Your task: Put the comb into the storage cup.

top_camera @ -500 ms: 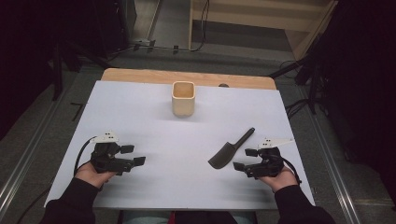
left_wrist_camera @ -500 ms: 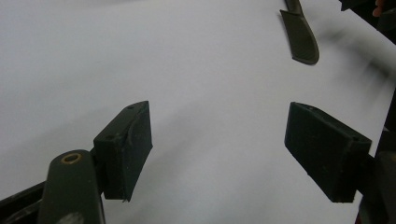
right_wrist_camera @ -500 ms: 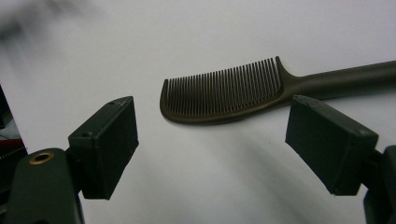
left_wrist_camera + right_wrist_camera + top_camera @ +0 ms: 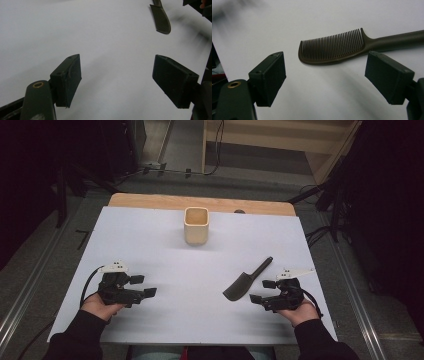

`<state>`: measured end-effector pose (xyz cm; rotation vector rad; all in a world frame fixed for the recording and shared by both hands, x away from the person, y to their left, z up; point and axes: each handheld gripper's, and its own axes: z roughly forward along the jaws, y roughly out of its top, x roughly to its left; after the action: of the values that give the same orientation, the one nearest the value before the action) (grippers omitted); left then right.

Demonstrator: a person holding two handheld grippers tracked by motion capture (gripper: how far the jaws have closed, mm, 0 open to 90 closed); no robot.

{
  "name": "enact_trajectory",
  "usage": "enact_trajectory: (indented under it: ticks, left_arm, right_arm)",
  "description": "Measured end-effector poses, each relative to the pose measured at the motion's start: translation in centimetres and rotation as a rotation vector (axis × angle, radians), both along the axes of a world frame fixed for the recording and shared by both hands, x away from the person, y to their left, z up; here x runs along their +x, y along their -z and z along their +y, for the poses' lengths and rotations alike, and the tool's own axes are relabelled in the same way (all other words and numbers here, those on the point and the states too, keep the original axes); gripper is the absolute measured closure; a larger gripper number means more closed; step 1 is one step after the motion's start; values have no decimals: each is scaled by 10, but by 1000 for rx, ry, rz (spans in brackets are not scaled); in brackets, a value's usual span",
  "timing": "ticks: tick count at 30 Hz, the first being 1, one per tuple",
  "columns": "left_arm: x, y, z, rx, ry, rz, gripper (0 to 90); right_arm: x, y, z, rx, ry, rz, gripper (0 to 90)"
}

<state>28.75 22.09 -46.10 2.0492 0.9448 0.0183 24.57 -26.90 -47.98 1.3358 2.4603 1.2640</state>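
Right gripper [image 4: 261,290]: mine, held low at the near right of the table, jaws spread wide with nothing between them; in my right gripper view the pads [image 4: 269,78] flank bare surface just short of the comb.
Left gripper [image 4: 143,285]: mine, at the near left, jaws likewise spread and empty, pointing across the sheet toward the comb, well apart from it.
Table sheet [image 4: 150,240]: white, smooth, covering a wooden top whose far edge shows beyond it.
Cup [image 4: 196,226]: tan, square-mouthed, upright near the far middle, well apart from both grippers.
Comb [image 4: 342,48]: dark brown, lying flat just beside my right gripper, toothed head toward me, handle running away to the far right.
Risk, sliding: I judge that the flat comb on this smooth sheet may skate away if one pad meets it before the other.
Risk, poor bite: the comb lies so low that my pads may close above it, or pinch the teeth and let it twist.
Risk, cup: a long handle swung carelessly could tip the cup.
Hidden, comb: the handle's end is cut off in my right gripper view; the left gripper view shows the head alone [image 4: 161,18].
Hidden, cup: whether anything is inside I cannot tell.
Hard to read: blurred shadows smear the sheet's near edge.
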Motion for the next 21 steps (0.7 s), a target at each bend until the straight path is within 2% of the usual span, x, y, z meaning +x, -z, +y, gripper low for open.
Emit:
enact_trajectory:
  ticks: [4, 21]
  left_arm:
    - [0, 0, 0, -1, -5, 2, 238]
    - [0, 0, 1, 8, -8, 1, 238]
  right_arm:
    - [0, -1, 0, 17, -6, -7, 152]
    - [0, 0, 1, 8, -3, 2, 151]
